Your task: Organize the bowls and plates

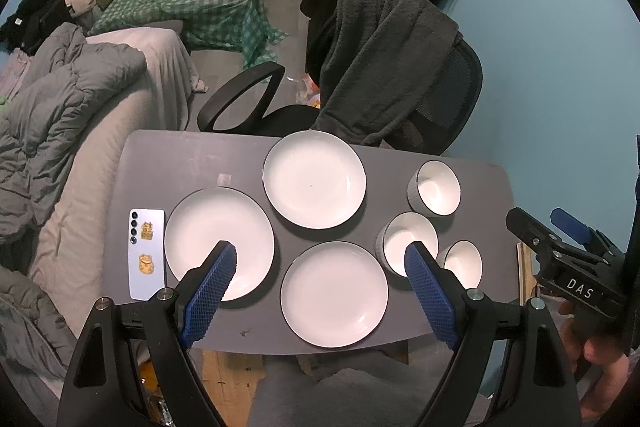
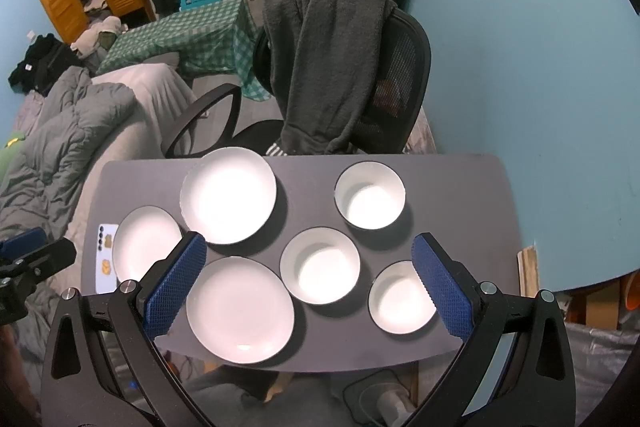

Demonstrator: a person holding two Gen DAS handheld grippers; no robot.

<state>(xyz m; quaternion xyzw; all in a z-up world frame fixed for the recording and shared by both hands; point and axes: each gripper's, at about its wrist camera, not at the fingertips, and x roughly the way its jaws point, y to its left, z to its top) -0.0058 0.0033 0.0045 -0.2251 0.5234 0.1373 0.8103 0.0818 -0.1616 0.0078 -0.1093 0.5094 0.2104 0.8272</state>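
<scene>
On the table [image 1: 192, 163] sit three plates and three bowls, all apart, none stacked yet. Near plate [image 2: 240, 309] lies between the left claw [image 1: 320, 291] and the right claw [image 2: 310, 283]. Both claws hang above, wide open, holding nothing. I would start with one plate: pinch its rim gently, lift it flat, and set it softly on another. Mind the phone [image 1: 147, 253] just beside the left plate [image 1: 212, 235].

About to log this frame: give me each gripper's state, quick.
Left gripper: open, holding nothing, above the table with its plates and bowls.
Right gripper: open, holding nothing.
</scene>
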